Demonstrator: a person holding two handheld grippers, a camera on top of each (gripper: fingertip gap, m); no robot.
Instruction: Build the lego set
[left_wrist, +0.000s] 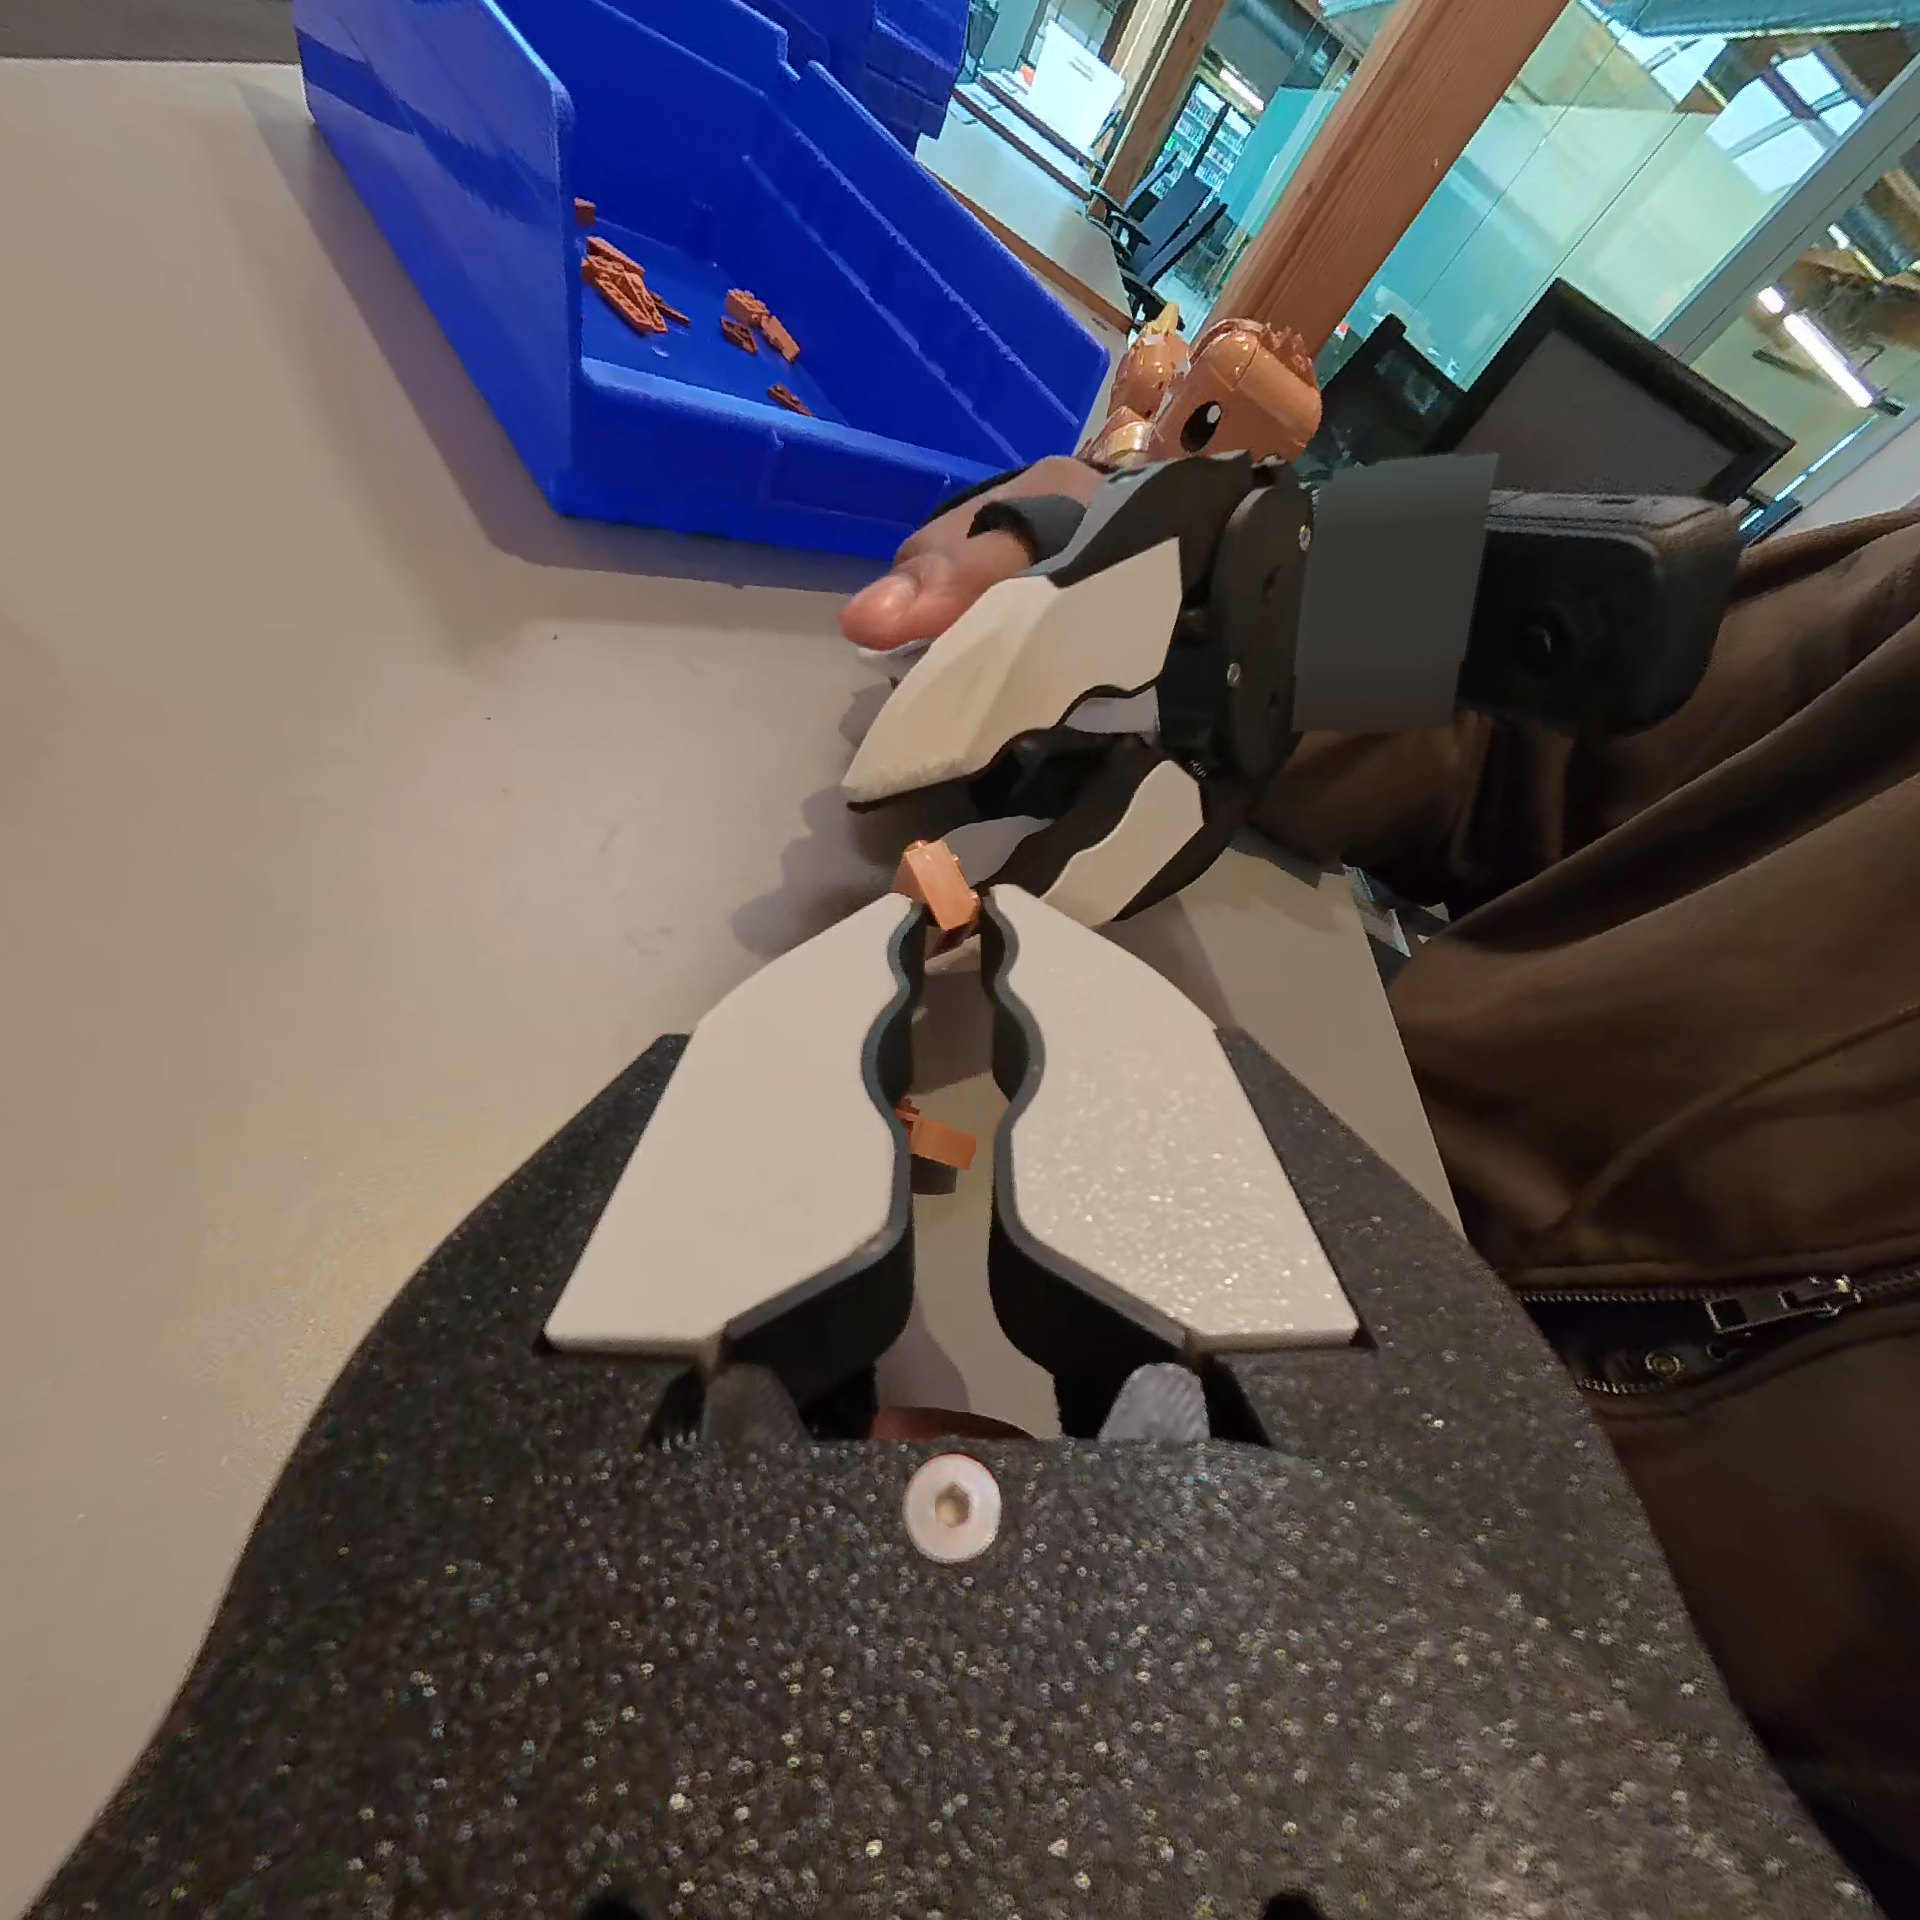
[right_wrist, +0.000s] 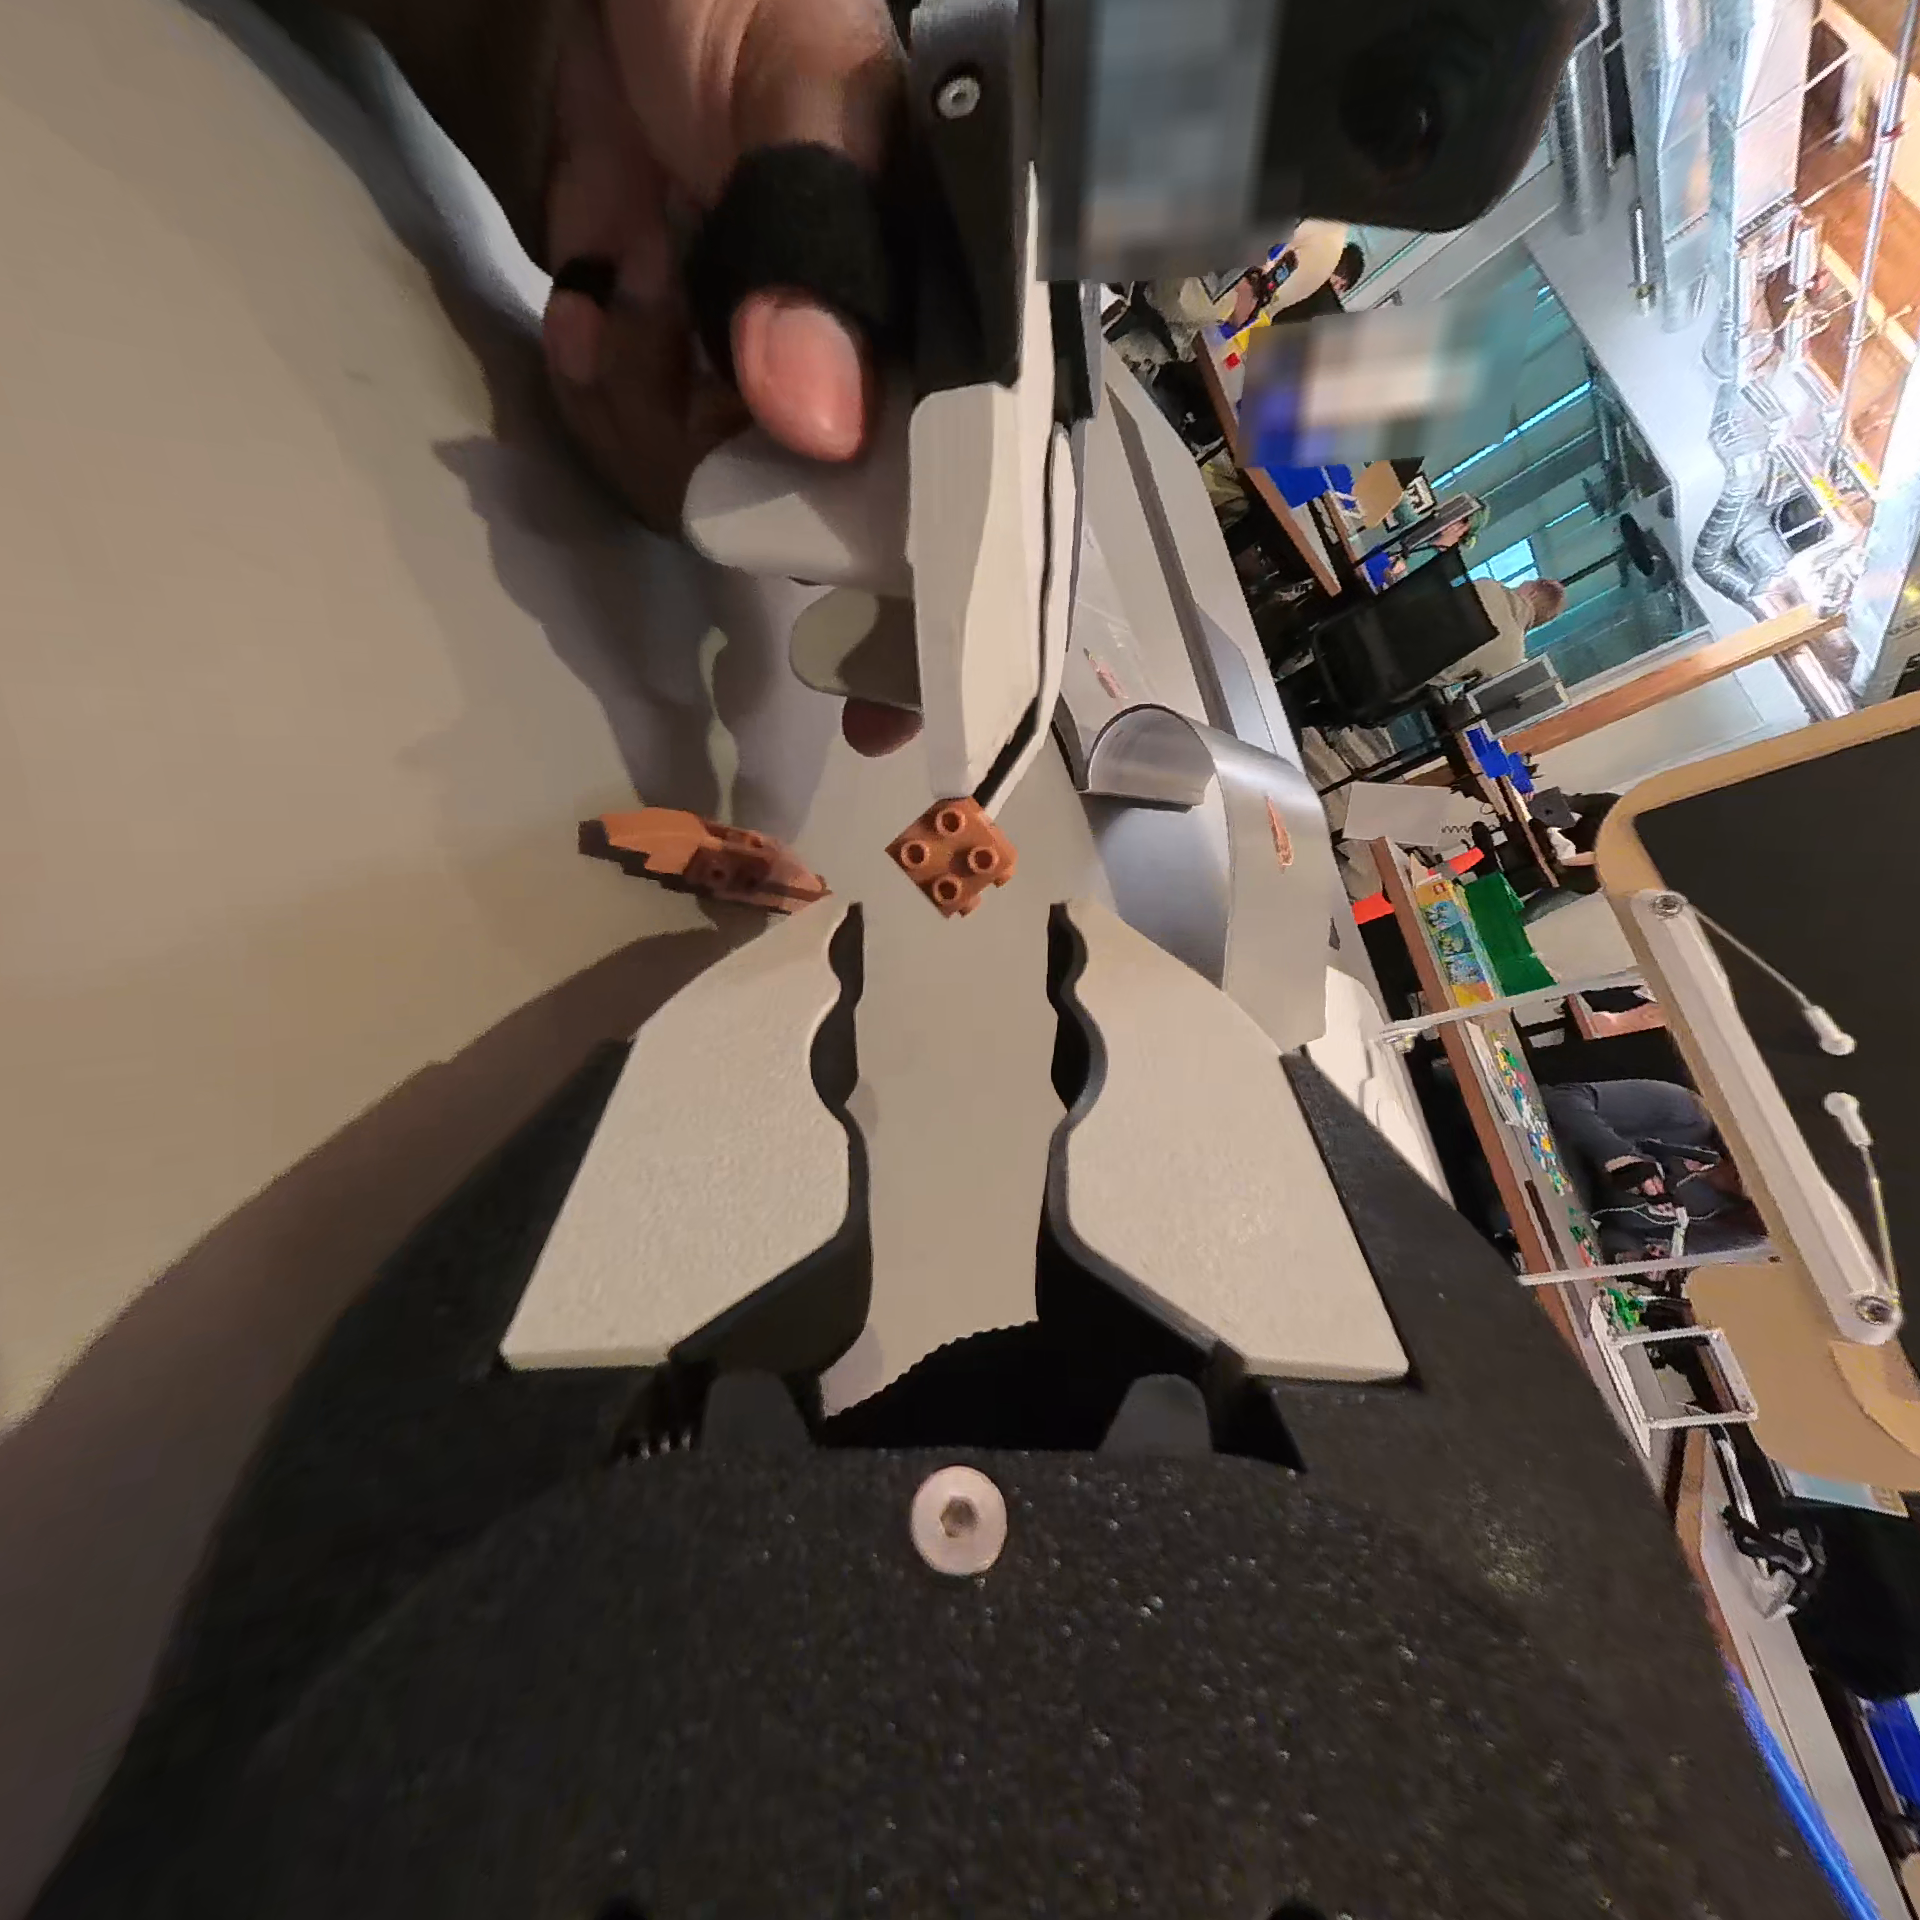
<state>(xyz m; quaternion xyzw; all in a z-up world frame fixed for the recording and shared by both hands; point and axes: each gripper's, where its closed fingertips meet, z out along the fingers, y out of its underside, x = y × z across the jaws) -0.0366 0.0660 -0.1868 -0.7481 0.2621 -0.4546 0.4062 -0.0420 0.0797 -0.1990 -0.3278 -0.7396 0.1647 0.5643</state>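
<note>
Left tongs (left_wrist: 943, 914) clenched on a small tan brick (left_wrist: 940, 883) at the tips, above the pale surface (left_wrist: 312, 831). A loose brown piece (left_wrist: 940, 1143) lies under them. Right tongs (right_wrist: 956, 914) released, just short of the brick. Farther off, a blue bin (left_wrist: 727, 416) holds scattered red-brown pieces (left_wrist: 623, 281); beside it a built brown figure (left_wrist: 1236, 400).

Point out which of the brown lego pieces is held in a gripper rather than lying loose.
The square four-stud brick, pinched at the left gripper's tips. The small piece lies on the table; the others lie in the blue bin.
</note>
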